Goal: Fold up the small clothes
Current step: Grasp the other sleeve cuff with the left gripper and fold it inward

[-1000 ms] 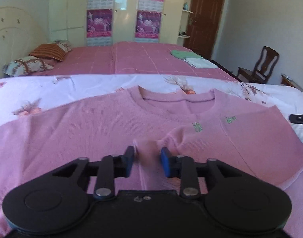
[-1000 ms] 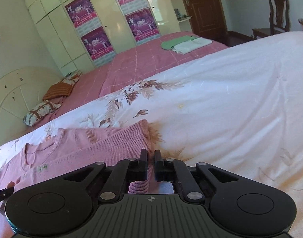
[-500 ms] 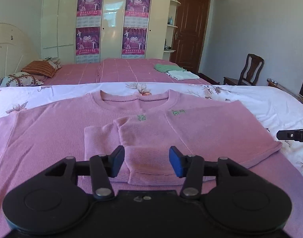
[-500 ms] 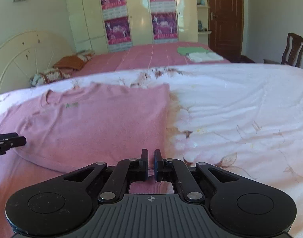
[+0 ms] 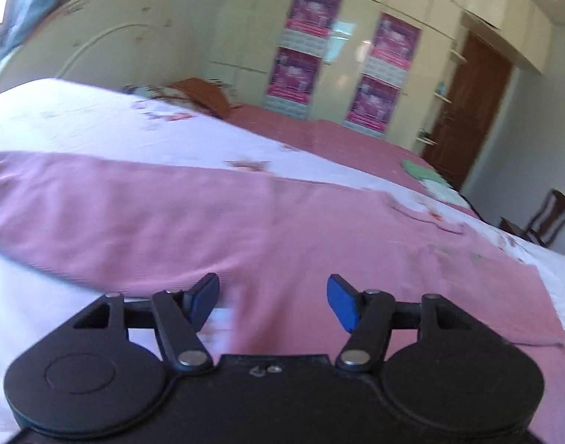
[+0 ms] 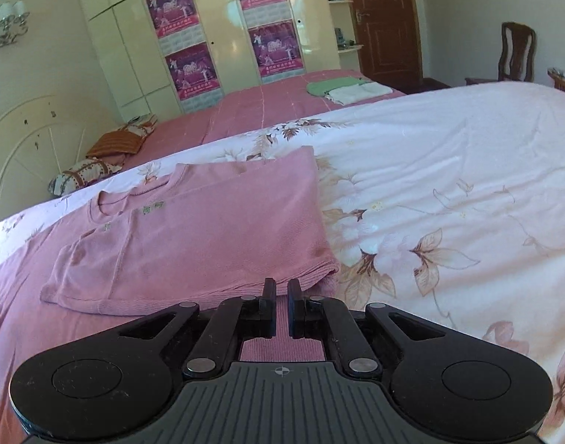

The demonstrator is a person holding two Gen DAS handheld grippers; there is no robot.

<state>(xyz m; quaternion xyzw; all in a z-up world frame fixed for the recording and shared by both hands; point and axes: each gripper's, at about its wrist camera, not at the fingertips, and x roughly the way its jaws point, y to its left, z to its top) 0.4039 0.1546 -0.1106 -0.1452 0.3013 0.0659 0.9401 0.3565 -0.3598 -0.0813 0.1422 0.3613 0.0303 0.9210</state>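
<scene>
- My left claw (image 5: 273, 299) has its jaws opening, blue pads (image 5: 340, 305) well apart with nothing pinched; only the pink sweater (image 5: 245, 222) and a strip of white sheet lie below the gap. This view is blurred.
- My right claw (image 6: 280, 309) has its jaws opening too, parted by a narrow slit; the sweater's hem shows through the gap, but the pads are not pressing on it.
- The pink sweater (image 6: 193, 236) lies flat on the floral bedspread (image 6: 449, 203), neckline toward the far side, its right side folded over the body so the fold edge runs straight beside the flower print.
- Beyond, a second bed with a pink cover (image 6: 252, 111) carries folded green and white clothes (image 6: 341, 88).
</scene>
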